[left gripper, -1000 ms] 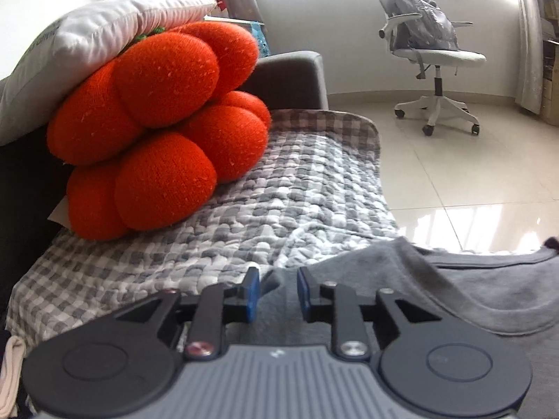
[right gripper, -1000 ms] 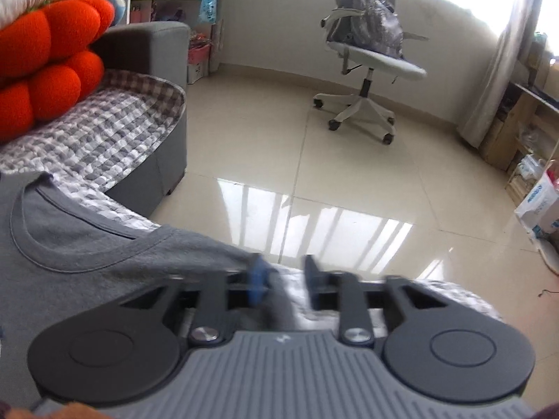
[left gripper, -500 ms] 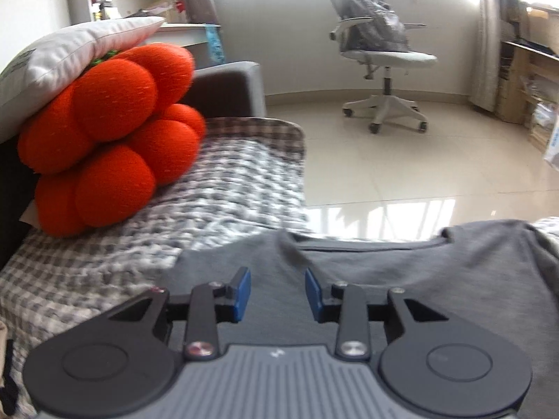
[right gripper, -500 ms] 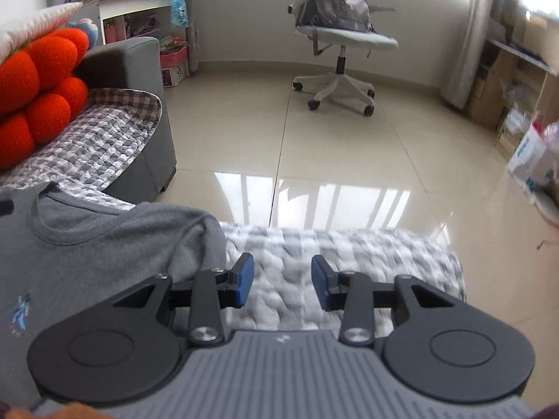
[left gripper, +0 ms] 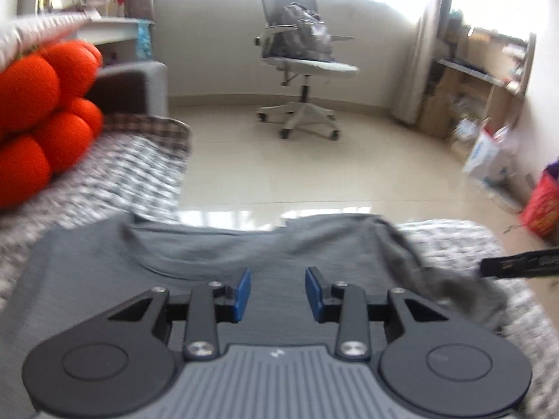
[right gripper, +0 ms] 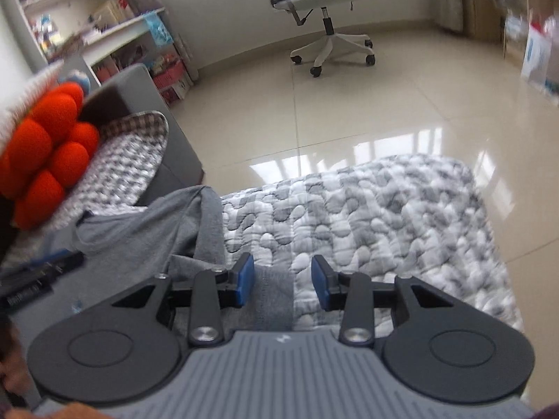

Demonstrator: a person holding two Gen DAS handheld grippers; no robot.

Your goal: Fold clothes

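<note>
Step in hand: repositioning over grey T-shirt (left gripper: 216, 262); both grippers' fingers (left gripper: 242, 289) (right gripper: 244, 281) parted, empty. Next: pinch sleeve (right gripper: 209, 223) beside collar, fold inward.

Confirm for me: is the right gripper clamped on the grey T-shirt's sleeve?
No. The right gripper has its blue pads apart, hovering over the grey T-shirt edge without pinching it.

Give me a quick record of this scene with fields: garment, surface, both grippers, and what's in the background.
garment: grey T-shirt, spread flat, collar toward the floor edge, one sleeve rumpled
surface: grey-white quilted cover
left gripper: open, over the shirt, nothing between the pads
right gripper: open, over the sleeve edge
background: orange plush cushion, office chair
</note>
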